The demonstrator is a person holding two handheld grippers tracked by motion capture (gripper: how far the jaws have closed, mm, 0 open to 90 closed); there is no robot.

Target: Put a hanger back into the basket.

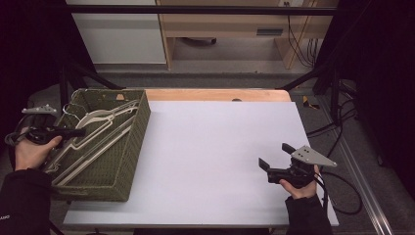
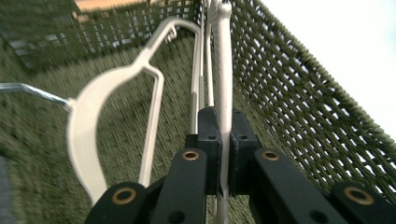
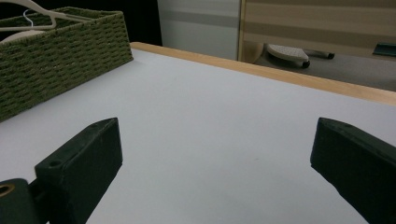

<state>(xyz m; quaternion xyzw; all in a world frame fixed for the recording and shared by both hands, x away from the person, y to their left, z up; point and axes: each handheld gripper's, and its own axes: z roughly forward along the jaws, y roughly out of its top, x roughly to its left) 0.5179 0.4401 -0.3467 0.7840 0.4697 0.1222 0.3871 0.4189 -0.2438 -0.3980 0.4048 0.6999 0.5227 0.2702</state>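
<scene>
Basket, woven, olive green (image 1: 128,161): one, enclosing your left claw (image 2: 223,140). White plastic clothes hangers (image 1: 105,120): several stacked inside it; the exact count cannot be told.

Hanger in hand (image 2: 224,70): one, its thin white bar running straight ahead of your left claw, close along the basket wall (image 2: 303,102) to that claw's right. A second hanger, with a broad curved shoulder (image 2: 86,135), lies just to the claw's left.

Worktop (image 1: 215,156): white sheet with a pale wooden edge at the far side, stretching ahead of your right claw (image 1: 275,156). Beyond it, grey floor, a white cabinet and wooden furniture; black frame and cables to the right.

Left claw: pinched tight on the hanger bar.

Right claw: jaws spread wide, holding nothing, poised just over the worktop, well apart from the basket.
</scene>
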